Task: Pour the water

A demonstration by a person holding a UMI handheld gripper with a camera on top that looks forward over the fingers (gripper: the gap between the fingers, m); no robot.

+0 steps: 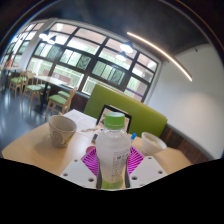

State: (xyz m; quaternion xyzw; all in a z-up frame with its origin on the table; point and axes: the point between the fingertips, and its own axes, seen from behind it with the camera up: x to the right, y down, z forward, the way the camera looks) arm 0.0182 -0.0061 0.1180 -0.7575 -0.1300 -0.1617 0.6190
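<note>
A clear plastic water bottle (113, 155) with a green cap and a white label stands upright between my gripper's (112, 160) fingers. Both pink pads (92, 160) press on its sides, and it is held above the table. A white cup (62, 129) stands on the light wooden table (30, 145) beyond the fingers to the left. A second white cup (152, 144) stands to the right of the bottle, close behind the right finger.
A green sofa back (125, 106) stands behind the table. White paper (85, 124) lies on the table by the left cup. Wooden chairs (60, 98) and tables stand further back before large windows (95, 60).
</note>
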